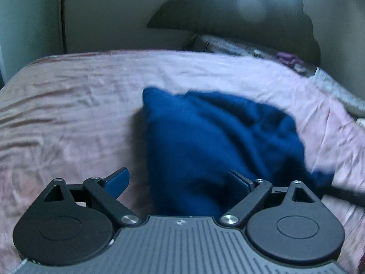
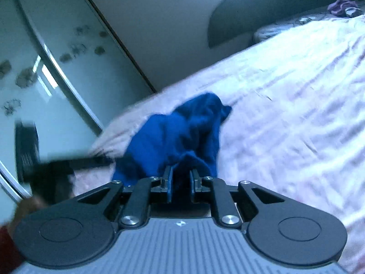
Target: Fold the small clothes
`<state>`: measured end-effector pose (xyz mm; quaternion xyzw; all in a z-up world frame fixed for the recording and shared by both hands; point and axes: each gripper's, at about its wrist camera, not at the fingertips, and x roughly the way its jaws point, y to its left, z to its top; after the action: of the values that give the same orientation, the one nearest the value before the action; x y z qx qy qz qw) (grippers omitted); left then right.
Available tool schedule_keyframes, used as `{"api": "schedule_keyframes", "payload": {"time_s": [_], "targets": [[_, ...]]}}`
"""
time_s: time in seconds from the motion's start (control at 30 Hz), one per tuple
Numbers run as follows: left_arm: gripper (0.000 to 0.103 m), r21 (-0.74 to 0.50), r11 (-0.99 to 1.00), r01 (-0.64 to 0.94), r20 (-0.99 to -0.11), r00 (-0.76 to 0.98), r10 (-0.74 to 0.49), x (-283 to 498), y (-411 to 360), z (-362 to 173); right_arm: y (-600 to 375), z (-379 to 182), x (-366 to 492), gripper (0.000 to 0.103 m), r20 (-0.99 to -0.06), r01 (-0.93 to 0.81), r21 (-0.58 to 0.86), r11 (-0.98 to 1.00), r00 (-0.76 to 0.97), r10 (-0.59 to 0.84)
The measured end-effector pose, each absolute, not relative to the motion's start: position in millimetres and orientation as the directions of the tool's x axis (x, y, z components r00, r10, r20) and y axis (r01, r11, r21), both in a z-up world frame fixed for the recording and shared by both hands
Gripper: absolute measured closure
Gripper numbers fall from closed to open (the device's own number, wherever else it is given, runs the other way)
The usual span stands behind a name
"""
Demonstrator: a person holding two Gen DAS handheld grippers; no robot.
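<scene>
A bed (image 1: 68, 114) with a wrinkled pink sheet carries a bunched blue garment (image 1: 216, 137).

The bunched dark-blue knitted garment (image 1: 212, 141) heaps up mid-way along the near edge of the bed with its wrinkled pink sheet (image 1: 68, 118), the only bulk there. Bare sheet lies open to its left and toward the far edge (creased but low). Small purple clutter (image 1: 289, 59) crowds the far right corner.

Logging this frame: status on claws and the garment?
Left claw open, blue garment between its fingers. Right claw pinching the garment's edge. Garment bunched on pink bedspread. Nothing in the way.
</scene>
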<state>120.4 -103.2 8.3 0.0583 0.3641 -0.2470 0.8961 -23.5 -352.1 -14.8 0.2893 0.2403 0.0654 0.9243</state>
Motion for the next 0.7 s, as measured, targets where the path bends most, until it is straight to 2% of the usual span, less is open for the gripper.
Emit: {"api": "schedule_keyframes", "payload": {"time_s": [0.1,0.17,0.2,0.37,0.5,0.57,0.7], "targets": [[0.01,-0.063,0.869,0.49,-0.698,0.601,-0.39,114,-100,-5,-342,-17,-7,0.089,-0.476,0.028,0.5,0.866,0.844,0.247],[0.009,-0.071,0.871,0.486,-0.692,0.605,-0.394,109,-94,-7,-335,-22,-1,0.089,-0.553,0.079,0.41,0.909,0.814,0.179],[0.009,-0.077,0.872,0.483,-0.689,0.606,-0.396,108,-93,-6,-336,-24,-3,0.089,-0.56,0.107,0.395,0.913,0.815,0.147],[0.008,-0.078,0.873,0.481,-0.692,0.604,-0.395,105,-94,-9,-348,-2,-28,0.089,-0.45,0.212,0.411,0.887,0.893,-0.004],[0.005,-0.085,0.88,0.468,-0.692,0.608,-0.39,104,-94,-12,-334,1,-18,0.088,-0.451,0.132,0.385,0.913,0.891,0.061],[0.003,-0.083,0.885,0.459,-0.692,0.612,-0.383,104,-93,-14,-325,-9,-7,0.089,-0.49,0.097,0.377,0.921,0.865,0.11],[0.001,-0.07,0.888,0.454,-0.693,0.618,-0.371,102,-94,-17,-322,-29,2,0.089,-0.556,0.131,0.382,0.915,0.823,0.114]]}}
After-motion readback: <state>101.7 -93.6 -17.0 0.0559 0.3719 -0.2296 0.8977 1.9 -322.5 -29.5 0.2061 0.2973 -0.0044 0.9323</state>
